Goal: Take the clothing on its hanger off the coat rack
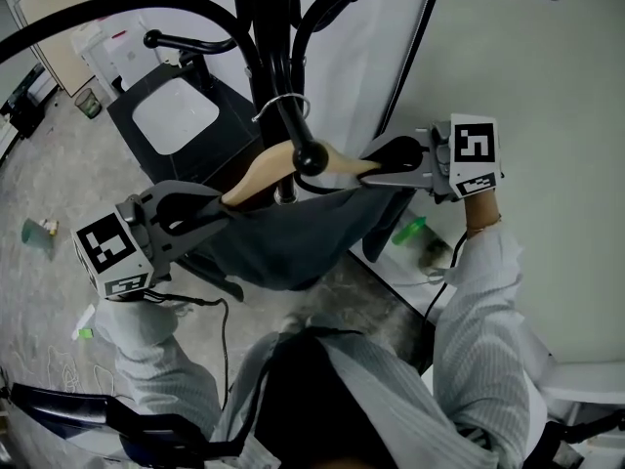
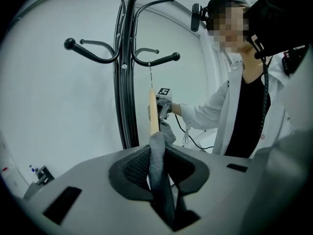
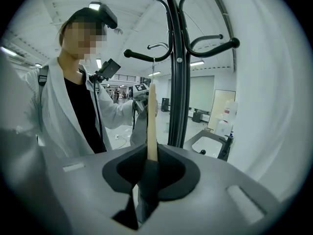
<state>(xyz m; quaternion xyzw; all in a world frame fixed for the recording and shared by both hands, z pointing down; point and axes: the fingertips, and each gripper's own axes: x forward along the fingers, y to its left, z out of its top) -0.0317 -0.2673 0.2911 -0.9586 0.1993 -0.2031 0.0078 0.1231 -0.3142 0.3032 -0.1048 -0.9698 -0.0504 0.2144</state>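
Note:
The wooden hanger (image 1: pixel 256 176) hangs by its metal hook (image 1: pixel 283 106) on a ball-tipped arm of the black coat rack (image 1: pixel 273 27). A dark grey garment (image 1: pixel 293 242) is draped over the hanger. My left gripper (image 1: pixel 217 213) is shut on the garment-covered left end, and the cloth (image 2: pixel 159 175) fills its jaws below the hanger (image 2: pixel 153 112). At the opposite end, my right gripper (image 1: pixel 376 171) is shut on the hanger; bare wood (image 3: pixel 152 121) and dark cloth (image 3: pixel 149 185) sit between its jaws. The rack's pole (image 3: pixel 178 82) stands just beyond.
A black cabinet with a white basin top (image 1: pixel 176 115) stands behind the rack on the left. A white wall (image 1: pixel 547 115) is close on the right. A green bottle (image 1: pixel 410 231) lies on a low white ledge. The rack's other arms (image 1: pixel 117 13) curve overhead.

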